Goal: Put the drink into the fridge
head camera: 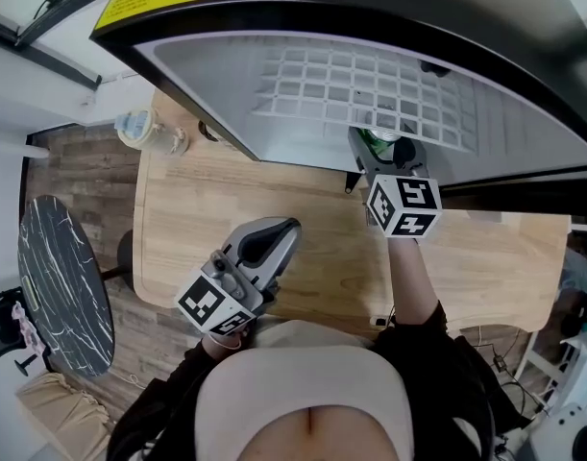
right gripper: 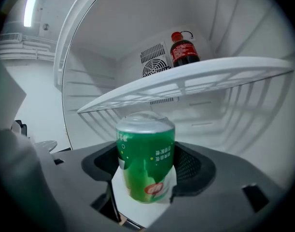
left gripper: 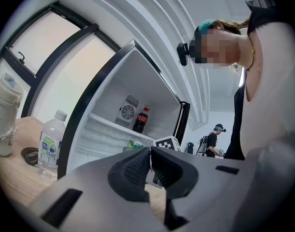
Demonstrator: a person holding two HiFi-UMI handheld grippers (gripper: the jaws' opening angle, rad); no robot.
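A green drink can [right gripper: 146,163] stands upright between the jaws of my right gripper [right gripper: 147,175], which is shut on it. In the head view this right gripper [head camera: 381,152] reaches into the open fridge [head camera: 303,84], with the can [head camera: 378,142] under the white wire shelf [right gripper: 186,81]. My left gripper [head camera: 285,230] hovers over the wooden table [head camera: 207,200] outside the fridge. Its jaws are shut and hold nothing; the pads [left gripper: 137,166] touch. From the left gripper view the can [left gripper: 135,143] shows low inside the fridge.
A cola bottle [right gripper: 183,50] stands on the upper shelf by the fan grille [right gripper: 154,57]. On the table left of the fridge stand a clear water bottle [left gripper: 49,144], a white flask [left gripper: 5,115] and a dark ring [left gripper: 29,154]. A round dark table [head camera: 62,286] is at the far left.
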